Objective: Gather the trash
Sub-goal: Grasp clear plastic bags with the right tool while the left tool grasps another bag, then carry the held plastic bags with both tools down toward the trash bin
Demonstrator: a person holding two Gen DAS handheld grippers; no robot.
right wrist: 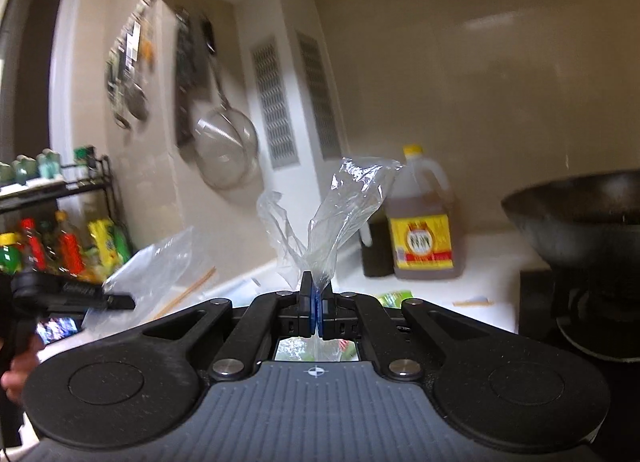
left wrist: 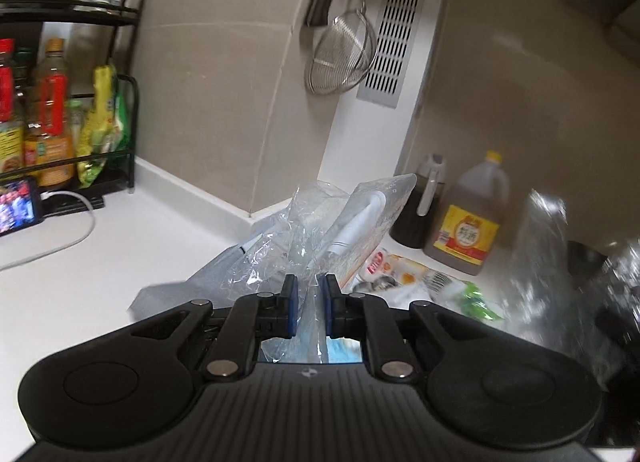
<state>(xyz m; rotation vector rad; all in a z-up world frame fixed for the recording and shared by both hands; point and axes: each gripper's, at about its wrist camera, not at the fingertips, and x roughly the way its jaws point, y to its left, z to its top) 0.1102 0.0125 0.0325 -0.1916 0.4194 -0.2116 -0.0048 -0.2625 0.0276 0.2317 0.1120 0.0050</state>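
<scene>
Left gripper up front is nearly closed, pinching a clear wrapper with a white tube-like thing inside it; right gripper is pressed tight on its own scrap of clear film, sticking up above the pads; so two bits of trash are in hand and lifted off the counter.

Progress, I'd guess: barely half; behind the left grip a printed snack wrapper and a green packet lie loose on the counter, and nothing like a bin shows in either view (so no drop-off done yet).

Count: two grippers, two held plastics, at least two loose wrappers, one yellow-capped oil jug, one dark bottle beside it, one hanging strainer, one wok.
</scene>
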